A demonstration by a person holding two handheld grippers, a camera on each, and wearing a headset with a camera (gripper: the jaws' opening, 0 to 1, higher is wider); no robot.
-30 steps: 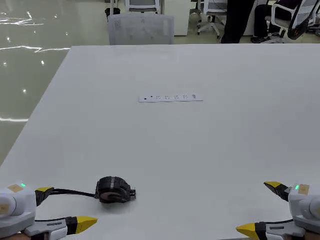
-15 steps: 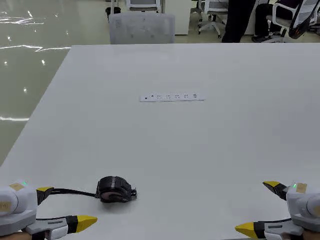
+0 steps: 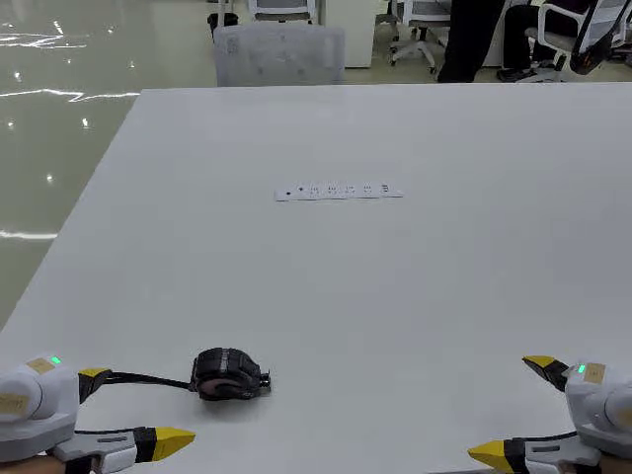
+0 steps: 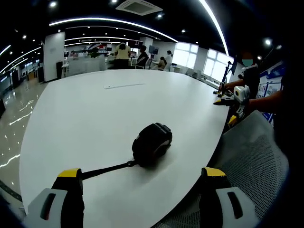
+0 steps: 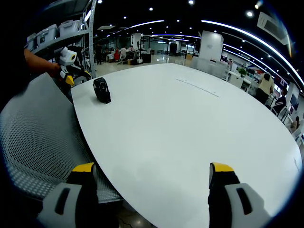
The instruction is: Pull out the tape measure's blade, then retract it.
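Left claw (image 3: 133, 407), right claw (image 3: 513, 408) gape; tape measure (image 3: 227, 373) beside left, power strip (image 3: 338, 192) beyond.

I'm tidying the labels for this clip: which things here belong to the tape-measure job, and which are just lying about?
For the job: tape measure with its black strap; left gripper and right gripper, both open.
Just lying about: white power strip; grey chair beyond it.
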